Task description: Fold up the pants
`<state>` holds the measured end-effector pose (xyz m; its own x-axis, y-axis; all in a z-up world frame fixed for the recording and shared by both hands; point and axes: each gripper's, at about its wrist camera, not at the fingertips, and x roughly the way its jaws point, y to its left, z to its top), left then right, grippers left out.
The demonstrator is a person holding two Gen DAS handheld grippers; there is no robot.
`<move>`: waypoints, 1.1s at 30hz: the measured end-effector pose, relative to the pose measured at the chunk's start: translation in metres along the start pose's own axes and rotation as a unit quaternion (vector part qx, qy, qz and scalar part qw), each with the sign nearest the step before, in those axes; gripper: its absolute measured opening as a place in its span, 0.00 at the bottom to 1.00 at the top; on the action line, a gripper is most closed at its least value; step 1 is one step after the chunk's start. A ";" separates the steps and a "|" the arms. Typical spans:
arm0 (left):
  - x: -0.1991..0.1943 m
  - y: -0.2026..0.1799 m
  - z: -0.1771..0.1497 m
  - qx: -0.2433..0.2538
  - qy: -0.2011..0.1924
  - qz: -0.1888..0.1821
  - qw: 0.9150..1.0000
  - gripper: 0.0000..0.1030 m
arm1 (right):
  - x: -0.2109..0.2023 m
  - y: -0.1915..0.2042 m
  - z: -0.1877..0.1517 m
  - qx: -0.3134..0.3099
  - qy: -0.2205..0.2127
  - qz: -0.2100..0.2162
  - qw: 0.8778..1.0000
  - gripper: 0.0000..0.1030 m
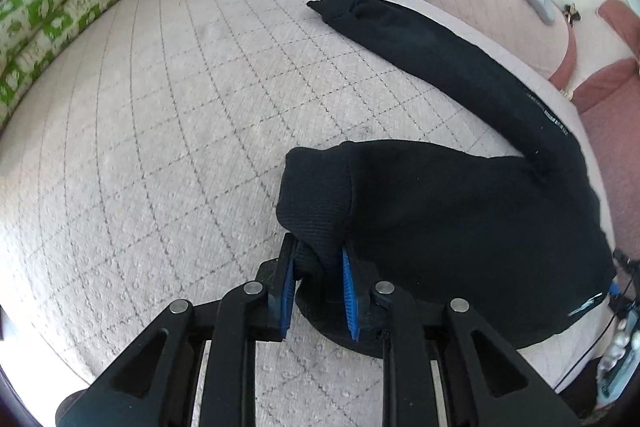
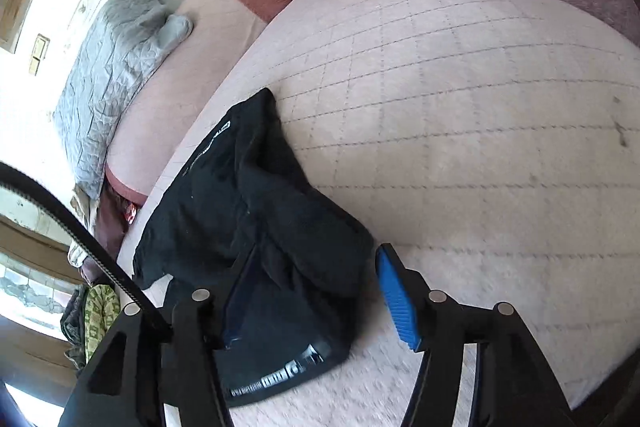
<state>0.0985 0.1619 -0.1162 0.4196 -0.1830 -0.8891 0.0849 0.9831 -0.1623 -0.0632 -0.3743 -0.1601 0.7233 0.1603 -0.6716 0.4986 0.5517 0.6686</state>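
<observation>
1. Left wrist view shows the left gripper (image 1: 318, 287) at 6 o'clock, clamped on a ribbed cuff of the black pants (image 1: 460, 227).
2. That leg end is pulled over the wide part of the pants, which lie on the bed (image 1: 180, 107) from the middle out to 4 o'clock.
3. One more leg (image 1: 420, 43) stretches flat toward 1 o'clock, not folded yet.
4. Right wrist view shows the right gripper (image 2: 312, 291) with its fingers apart. They do not squeeze anything. One blue pad (image 2: 396, 301) sits over bare bed, and the other finger is dark against the cloth.
5. In this view the pants (image 2: 248, 211) sit bunched from the middle down to 7 o'clock, by the bed's edge.
6. I think the folding has only just begun. One leg is partly brought over. The long leg still needs bringing in, and the pile needs smoothing and folding again.
7. A green blanket (image 1: 60, 15) lies at 10 o'clock, far from the pants.
</observation>
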 end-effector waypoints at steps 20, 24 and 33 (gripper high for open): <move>-0.063 0.024 0.034 0.010 -0.059 -0.003 0.998 0.35 | -0.047 0.002 0.035 -0.040 -0.074 -0.082 0.993 0.34; -0.052 0.012 0.093 0.019 -0.077 0.002 0.997 0.43 | -0.025 0.064 0.050 -0.145 -0.054 -0.041 0.987 0.42; 0.062 -0.018 0.227 0.009 -0.033 -0.019 0.999 0.56 | 0.126 0.192 0.099 -0.319 0.059 -0.014 0.946 0.59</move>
<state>0.3280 0.1314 -0.0712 0.4748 -0.2200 -0.8522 0.1183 0.9754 -0.1860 0.1716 -0.3290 -0.0847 0.6376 0.2075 -0.7419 0.1000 0.9326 0.3468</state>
